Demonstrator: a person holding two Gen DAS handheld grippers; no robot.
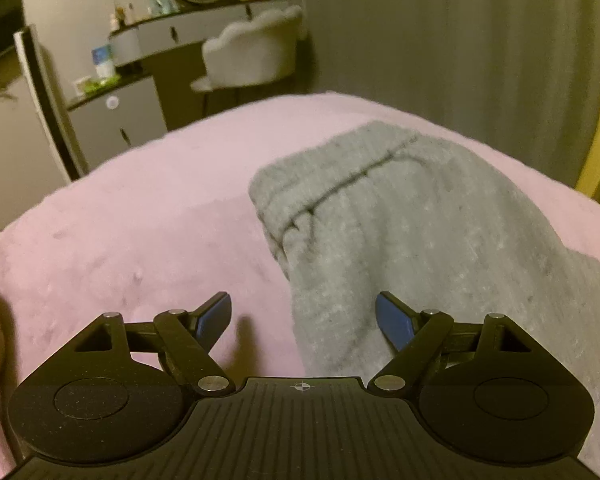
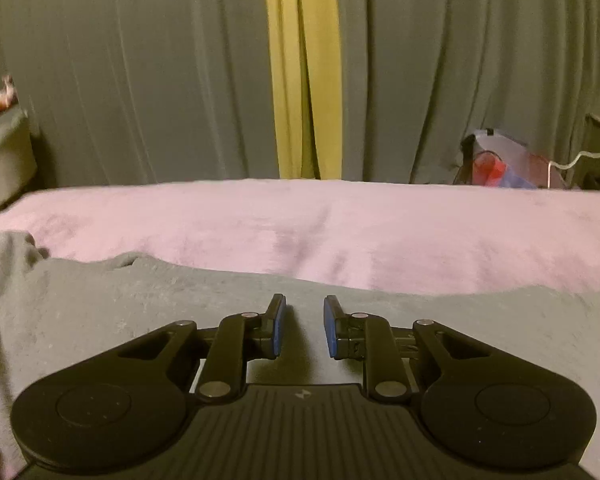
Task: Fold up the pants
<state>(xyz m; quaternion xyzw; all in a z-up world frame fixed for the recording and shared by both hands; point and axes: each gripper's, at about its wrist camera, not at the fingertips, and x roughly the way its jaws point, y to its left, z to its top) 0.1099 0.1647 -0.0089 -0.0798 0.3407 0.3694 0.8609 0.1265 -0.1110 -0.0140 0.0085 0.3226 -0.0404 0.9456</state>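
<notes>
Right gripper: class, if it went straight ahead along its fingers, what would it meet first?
Probably the grey pants beneath the open right gripper, then the pink blanket; its height above the fabric is unclear.

The pants (image 1: 400, 216) lay on the blanket (image 1: 140, 216), toward its right side in the left wrist view. Behind the blanket stood a chair (image 1: 252, 52) and a vanity (image 1: 188, 28) (left), with curtains (image 2: 140, 80) hanging beyond its far edge.
</notes>
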